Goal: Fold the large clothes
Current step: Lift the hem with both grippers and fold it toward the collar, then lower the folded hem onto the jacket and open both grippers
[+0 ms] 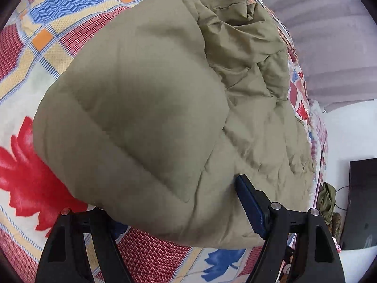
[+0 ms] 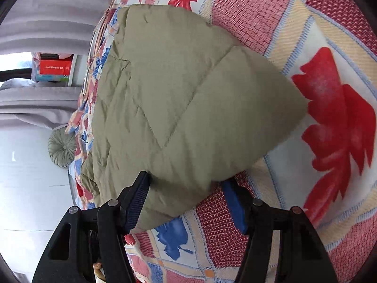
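**Padded coat doubled over on the bed, both claws on its near edge**

Nearest the left wrist camera, the left gripper (image 1: 179, 214) is seen with its black arms set wide. A thick fold of the olive-green quilted padded coat (image 1: 146, 108) fills the gap between them. The blue-faced finger (image 1: 251, 206) on the right of the claw lies against the fabric; the opposite finger is hidden under the cloth, so a firm pinch is judged likely but cannot be confirmed. Ahead of the claw, the upper layer bulges as a smooth rounded fold, and beyond and to the right of it a crumpled layer of the same coat is spread flat. Beneath and to the left of the claw, the patterned bedspread with red flowers and blue and orange patches (image 1: 35, 165) is exposed.

Nearest the right wrist camera, the right gripper (image 2: 186, 200) is likewise held wide, with a corner of the coat (image 2: 183, 99) between its blue fingers (image 2: 137, 202). The left one presses the fabric; a gap seems to be left beside the right one. Ahead of this claw the folded layer tapers to a point over the bedspread (image 2: 334, 118).

One lengthwise fold is judged to be nearly laid. Setting it down, smoothing it, and at least one further fold are judged to remain.
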Available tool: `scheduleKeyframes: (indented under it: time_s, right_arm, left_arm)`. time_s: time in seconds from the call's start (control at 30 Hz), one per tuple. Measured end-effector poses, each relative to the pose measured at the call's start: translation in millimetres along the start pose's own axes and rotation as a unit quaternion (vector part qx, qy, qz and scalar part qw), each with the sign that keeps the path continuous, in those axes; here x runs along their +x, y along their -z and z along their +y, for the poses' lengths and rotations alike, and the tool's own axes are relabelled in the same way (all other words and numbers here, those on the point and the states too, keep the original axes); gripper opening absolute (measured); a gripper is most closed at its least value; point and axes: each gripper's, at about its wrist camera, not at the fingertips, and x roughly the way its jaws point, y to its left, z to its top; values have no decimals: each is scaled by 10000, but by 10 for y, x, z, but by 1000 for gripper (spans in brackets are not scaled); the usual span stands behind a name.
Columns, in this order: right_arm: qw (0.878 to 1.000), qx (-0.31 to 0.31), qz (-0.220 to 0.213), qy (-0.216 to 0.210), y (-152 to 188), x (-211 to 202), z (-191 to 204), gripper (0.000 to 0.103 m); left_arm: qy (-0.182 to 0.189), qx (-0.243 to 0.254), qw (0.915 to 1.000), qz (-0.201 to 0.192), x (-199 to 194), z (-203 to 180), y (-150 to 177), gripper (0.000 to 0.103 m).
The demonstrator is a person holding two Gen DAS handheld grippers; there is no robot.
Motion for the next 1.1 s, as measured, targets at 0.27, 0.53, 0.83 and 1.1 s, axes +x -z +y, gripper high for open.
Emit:
scheduleKeyframes:
  time_s: [0.27,0.53,0.83,1.1]
  right_arm:
    - [9988,324,32,-371,-157,439,2,76]
    - [9895,1098,26,-942,-178,605,-43,39]
    - [9926,581,181,-1047,38,249,140,18]
    - [9926,590,659,-836,693,-222,-218,18]
  left_arm:
    - [-265,-166,9991,-292,313,-106,-155,88]
    - [-238,7,9982,-543,212,-261,-225,23]
    - [-311,891,9935,-643,-361,-422,162,18]
    - [-468,1111,9926,166,-885,-97,965,18]
